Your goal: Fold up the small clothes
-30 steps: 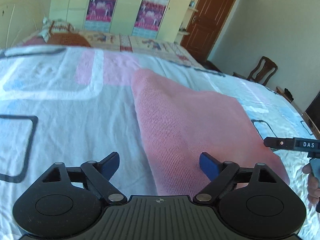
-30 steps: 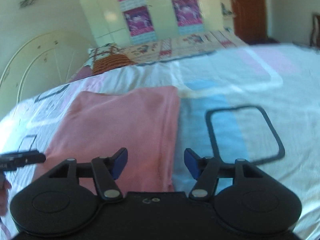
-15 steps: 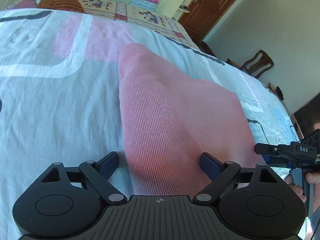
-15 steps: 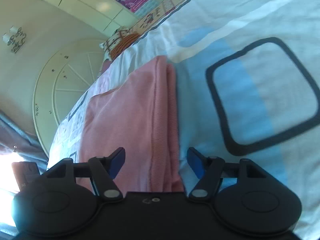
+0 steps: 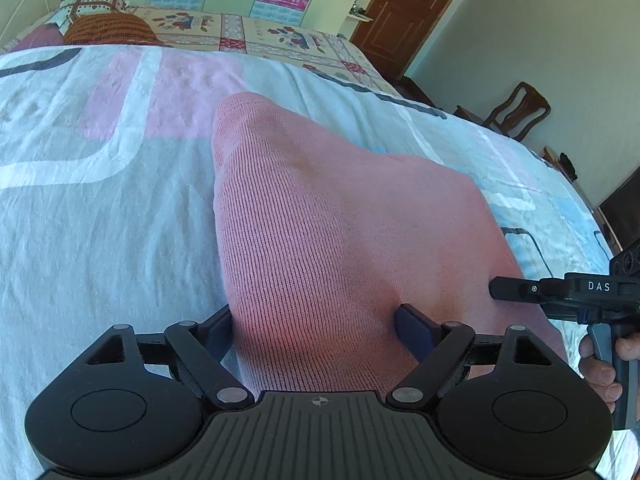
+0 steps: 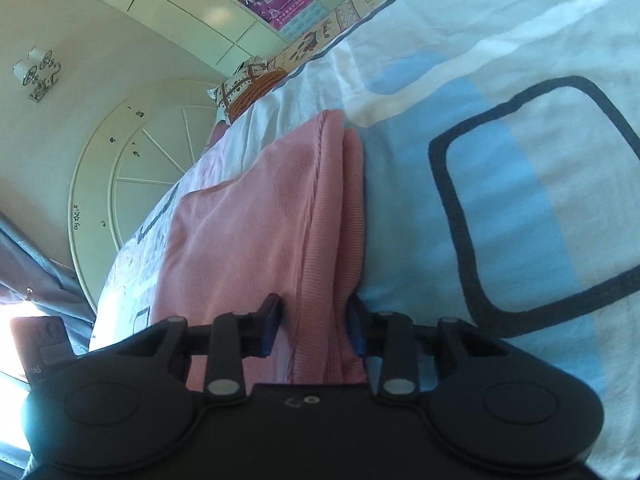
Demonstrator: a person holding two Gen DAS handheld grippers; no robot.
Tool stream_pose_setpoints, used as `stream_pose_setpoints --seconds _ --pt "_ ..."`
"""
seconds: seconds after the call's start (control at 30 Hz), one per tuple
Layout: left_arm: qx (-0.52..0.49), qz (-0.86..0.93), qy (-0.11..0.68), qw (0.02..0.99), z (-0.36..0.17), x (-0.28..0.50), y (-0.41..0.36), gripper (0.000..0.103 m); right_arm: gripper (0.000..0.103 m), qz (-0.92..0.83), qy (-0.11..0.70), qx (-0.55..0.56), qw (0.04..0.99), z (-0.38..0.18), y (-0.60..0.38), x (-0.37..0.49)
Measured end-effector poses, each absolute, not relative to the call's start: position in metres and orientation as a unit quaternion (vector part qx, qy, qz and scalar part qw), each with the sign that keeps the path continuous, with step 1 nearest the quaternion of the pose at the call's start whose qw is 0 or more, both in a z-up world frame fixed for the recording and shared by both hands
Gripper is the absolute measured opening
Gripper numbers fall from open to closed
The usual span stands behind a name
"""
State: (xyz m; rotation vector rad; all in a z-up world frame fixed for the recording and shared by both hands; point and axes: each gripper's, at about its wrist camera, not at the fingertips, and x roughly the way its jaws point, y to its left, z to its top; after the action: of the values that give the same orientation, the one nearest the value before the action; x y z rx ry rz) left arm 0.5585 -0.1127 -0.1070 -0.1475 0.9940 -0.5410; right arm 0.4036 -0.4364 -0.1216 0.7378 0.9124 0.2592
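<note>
A pink knit garment [image 5: 340, 220] lies folded on the bed, its doubled edge [image 6: 344, 208] toward the blue pattern. My left gripper [image 5: 316, 330] straddles the garment's near left corner. Its jaws stand wide and are closing, with cloth between them: the left finger sits at the cloth's edge and the right finger [image 5: 416, 330] dents the fabric. My right gripper [image 6: 312, 324] is at the near right corner, also closing. Its blue pads touch the bunched doubled edge on both sides. It also shows side-on as the right gripper [image 5: 508, 289] in the left wrist view, held by a hand [image 5: 600, 364].
The bedsheet [image 5: 100, 240] is pale with pink, blue and dark outlined shapes. Pillows [image 5: 104, 12] lie at the head of the bed by a round white headboard [image 6: 132, 168]. A wooden chair [image 5: 516, 112] and a brown door [image 5: 412, 12] stand beyond the bed on the right.
Both grippers came down onto the garment's near corners. The right gripper tilted and rolled, and its jaws narrowed onto the doubled edge. The left jaws narrowed slightly around the cloth.
</note>
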Motion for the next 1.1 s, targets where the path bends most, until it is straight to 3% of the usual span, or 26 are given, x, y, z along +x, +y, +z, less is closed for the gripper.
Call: stream_pose_setpoints --seconds 0.13,0.27,0.33,0.37,0.4,0.43,0.63,0.7,0.73,0.77,0.83,1.1 --pt "-0.054 -0.263 0.46 0.846 -0.102 0.555 -0.119 0.06 0.028 0.104 0.44 0.278 0.847 -0.11 -0.416 0.405" --pt "-0.022 -0.268 0.452 0.85 -0.095 0.553 -0.124 0.056 0.025 0.089 0.449 0.223 0.861 -0.098 -0.399 0.406" --pt "-0.024 -0.272 0.458 0.846 -0.093 0.554 -0.118 0.06 0.046 0.071 0.444 0.221 0.865 -0.092 -0.401 0.403" --pt "-0.025 -0.269 0.46 0.846 -0.091 0.554 -0.115 0.062 0.074 0.058 0.435 0.232 0.868 -0.09 -0.408 0.4" --pt "-0.026 -0.267 0.459 0.847 -0.09 0.554 -0.111 0.066 0.083 0.05 0.425 0.247 0.869 -0.089 -0.417 0.396" --pt "-0.025 -0.265 0.459 0.848 -0.09 0.553 -0.108 0.07 0.084 0.055 0.427 0.267 0.862 -0.091 -0.426 0.394" --pt "-0.088 -0.28 0.475 0.83 -0.106 0.56 -0.095 0.071 0.078 0.126 0.445 0.354 0.813 -0.113 -0.441 0.395" --pt "-0.099 -0.285 0.474 0.827 -0.111 0.563 -0.095 0.069 0.051 0.128 0.449 0.336 0.818 -0.112 -0.428 0.404" --pt "-0.091 -0.287 0.468 0.831 -0.11 0.562 -0.098 0.058 0.032 0.119 0.46 0.315 0.822 -0.112 -0.42 0.408" --pt "-0.085 -0.291 0.462 0.833 -0.109 0.561 -0.101 0.052 0.025 0.113 0.459 0.286 0.833 -0.108 -0.41 0.41" --pt "-0.058 -0.29 0.445 0.845 -0.1 0.556 -0.107 0.035 0.022 0.104 0.459 0.24 0.849 -0.099 -0.394 0.411" --pt "-0.016 -0.285 0.392 0.874 -0.044 0.545 -0.077 0.031 0.02 0.119 0.404 0.113 0.9 -0.023 -0.331 0.402"
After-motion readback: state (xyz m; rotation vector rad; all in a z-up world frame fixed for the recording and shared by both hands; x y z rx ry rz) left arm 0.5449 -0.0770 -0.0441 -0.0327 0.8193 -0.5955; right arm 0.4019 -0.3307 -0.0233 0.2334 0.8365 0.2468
